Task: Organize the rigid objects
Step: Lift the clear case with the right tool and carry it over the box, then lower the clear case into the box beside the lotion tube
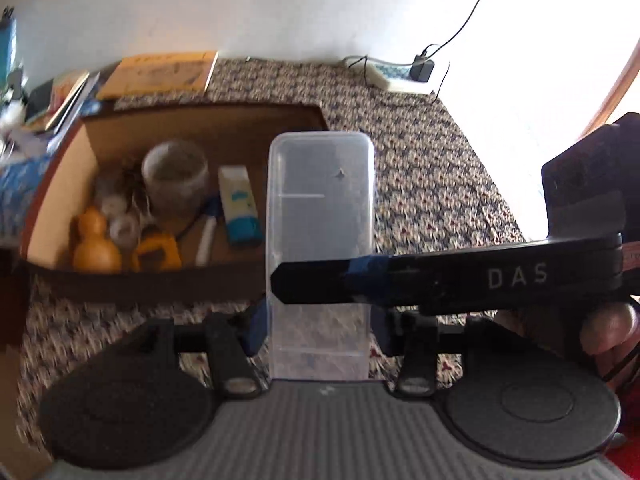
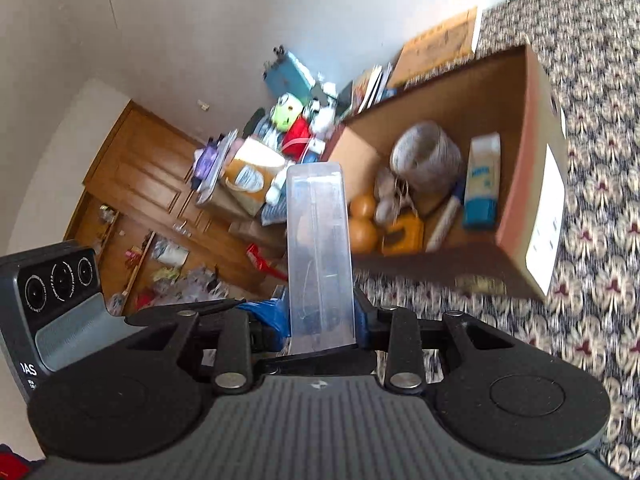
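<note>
Both claws, left (image 1: 320, 332) and right (image 2: 322, 326), clamped on clear case (image 1: 320, 216); best lowered level into box (image 1: 60, 200) at ten o'clock.

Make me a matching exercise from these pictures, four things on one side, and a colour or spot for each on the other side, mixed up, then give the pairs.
Things:
1. clear plastic case
2. gourd
3. glass jar
4. power strip

Descriptions:
A. orange, in the box's near corner
B. on the carpet by the wall
C. clamped by both grippers
D. round, toward the back of the box

Pairs: 1-C, 2-A, 3-D, 4-B
</note>
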Demonstrator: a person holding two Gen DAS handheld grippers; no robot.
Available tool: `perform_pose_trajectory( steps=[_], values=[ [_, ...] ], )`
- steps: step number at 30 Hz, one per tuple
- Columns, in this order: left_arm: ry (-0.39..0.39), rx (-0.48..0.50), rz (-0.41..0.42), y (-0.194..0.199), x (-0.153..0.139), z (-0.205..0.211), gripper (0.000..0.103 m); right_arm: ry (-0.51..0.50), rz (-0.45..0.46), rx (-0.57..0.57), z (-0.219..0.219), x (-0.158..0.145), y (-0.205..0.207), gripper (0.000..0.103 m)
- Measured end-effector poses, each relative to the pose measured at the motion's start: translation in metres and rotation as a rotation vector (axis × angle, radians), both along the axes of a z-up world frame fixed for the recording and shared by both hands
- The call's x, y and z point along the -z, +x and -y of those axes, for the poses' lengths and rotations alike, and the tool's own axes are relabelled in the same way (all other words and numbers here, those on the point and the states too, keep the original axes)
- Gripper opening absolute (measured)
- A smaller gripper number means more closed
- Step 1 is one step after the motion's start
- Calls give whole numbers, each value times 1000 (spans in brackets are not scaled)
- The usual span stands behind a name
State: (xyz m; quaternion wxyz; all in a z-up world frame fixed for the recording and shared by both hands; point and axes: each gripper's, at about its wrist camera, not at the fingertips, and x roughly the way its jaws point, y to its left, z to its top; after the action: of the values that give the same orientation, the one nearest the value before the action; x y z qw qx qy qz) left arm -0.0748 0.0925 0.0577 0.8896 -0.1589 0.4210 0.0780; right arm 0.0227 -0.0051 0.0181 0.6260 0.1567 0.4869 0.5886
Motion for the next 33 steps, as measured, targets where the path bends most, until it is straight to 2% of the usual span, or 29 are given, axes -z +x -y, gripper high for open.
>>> perform_pose_trajectory(
  steps=[5,12,20,28,33],
  values=[
    [-8,79,31,16,-6,-38,48,-22,56,81,-22,-12,7,16],
    [12,193,62,45,-5,-79,48,-64,86,200,-48,-17,24,16],
    [-39,292,70,78,6,-112,48,-128,91,307,-61,-15,44,16],
    [-88,326,52,105,28,-123,49,-224,103,346,-73,-6,58,16],
    [-155,316,22,124,44,-128,49,-298,119,329,-82,1,72,16]
  ],
)
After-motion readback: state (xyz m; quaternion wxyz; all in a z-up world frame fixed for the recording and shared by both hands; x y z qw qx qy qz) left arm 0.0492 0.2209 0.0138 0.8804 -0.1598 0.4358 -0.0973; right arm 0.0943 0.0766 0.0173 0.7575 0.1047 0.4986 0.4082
